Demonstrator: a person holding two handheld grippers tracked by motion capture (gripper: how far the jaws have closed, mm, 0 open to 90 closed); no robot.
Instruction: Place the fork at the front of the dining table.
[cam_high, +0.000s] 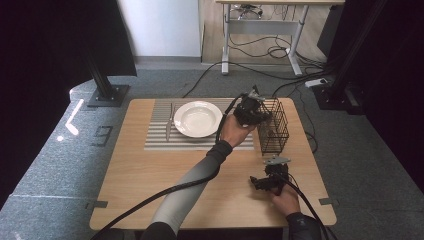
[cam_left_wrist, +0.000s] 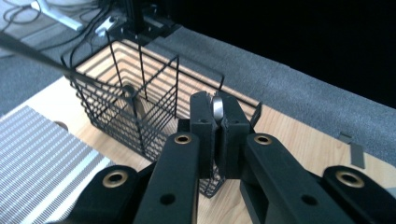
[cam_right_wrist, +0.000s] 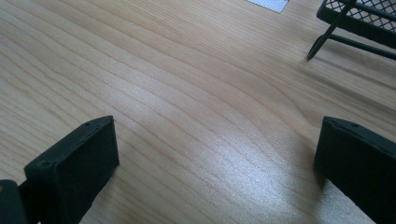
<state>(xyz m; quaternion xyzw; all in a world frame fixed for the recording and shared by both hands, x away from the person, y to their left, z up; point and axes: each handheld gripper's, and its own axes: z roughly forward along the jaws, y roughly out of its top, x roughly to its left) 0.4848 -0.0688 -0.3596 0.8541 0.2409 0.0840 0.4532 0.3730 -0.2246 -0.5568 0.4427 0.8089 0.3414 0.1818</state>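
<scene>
My left gripper (cam_high: 252, 111) hovers over the near left corner of a black wire basket (cam_high: 275, 127). In the left gripper view its jaws (cam_left_wrist: 215, 116) are shut on the rounded end of a silver metal utensil (cam_left_wrist: 217, 105); the rest of the utensil is hidden behind the pads. Another slim metal handle (cam_left_wrist: 134, 103) stands inside the basket (cam_left_wrist: 140, 93). My right gripper (cam_high: 267, 181) rests low over the table near the front right. Its jaws (cam_right_wrist: 215, 140) are open, with only bare wood between them.
A white plate (cam_high: 198, 118) sits on a striped grey placemat (cam_high: 160, 142), with a knife (cam_high: 169, 122) lying to its left. The basket's foot (cam_right_wrist: 322, 44) shows at the upper right in the right gripper view. A desk and cables lie on the floor beyond the table.
</scene>
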